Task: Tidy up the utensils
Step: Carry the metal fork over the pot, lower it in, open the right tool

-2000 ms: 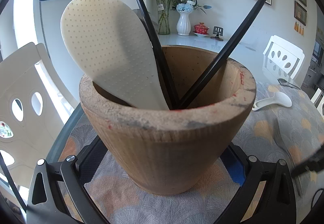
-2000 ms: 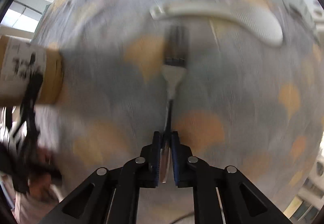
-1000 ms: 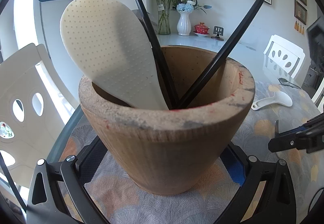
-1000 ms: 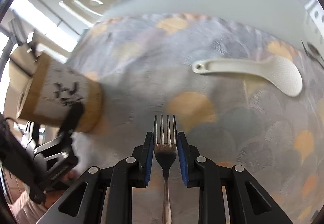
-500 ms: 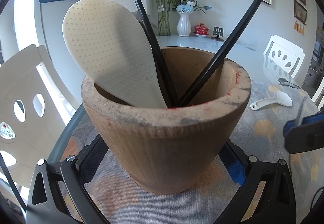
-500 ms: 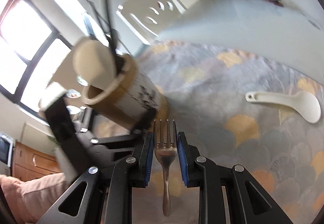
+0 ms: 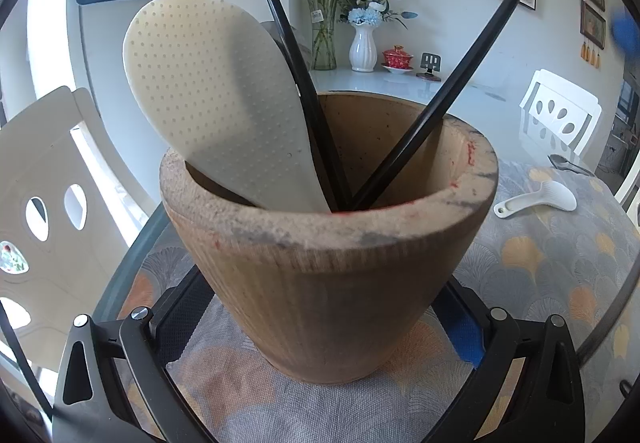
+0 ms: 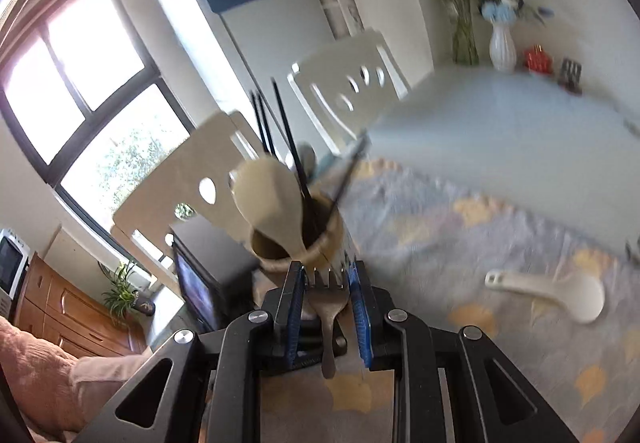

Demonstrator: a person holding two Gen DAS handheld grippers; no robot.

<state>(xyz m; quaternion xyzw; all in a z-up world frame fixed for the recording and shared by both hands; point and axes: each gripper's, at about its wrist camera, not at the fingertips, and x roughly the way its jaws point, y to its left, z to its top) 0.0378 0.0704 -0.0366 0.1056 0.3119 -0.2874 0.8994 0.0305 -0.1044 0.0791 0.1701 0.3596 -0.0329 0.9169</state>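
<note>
My left gripper [image 7: 324, 307] is shut on the base of a wooden utensil holder [image 7: 332, 275], its blue pads against both sides. A dotted white rice paddle [image 7: 216, 103] and several black chopsticks [image 7: 440, 111] stand in the holder. My right gripper [image 8: 326, 279] is shut on a metal fork [image 8: 327, 307], tines pointing away and handle hanging down. It hovers just this side of the holder [image 8: 296, 247], above the left gripper. A second white rice paddle [image 8: 556, 293] lies flat on the patterned cloth [image 7: 552, 267] to the right. A blue blur [image 7: 624, 31] shows at the left view's upper right edge.
The round glass table's rim [image 7: 124, 267] curves close behind the holder on the left. White chairs [image 8: 352, 91] stand beyond it. A metal spoon [image 7: 564, 163] lies at the cloth's far right. Vases with flowers [image 7: 362, 43] stand at the back of the table.
My right gripper has risen with the fork and swung to face the holder, which now sits right ahead of it. In the left view it has left the right edge. The left gripper has not moved.
</note>
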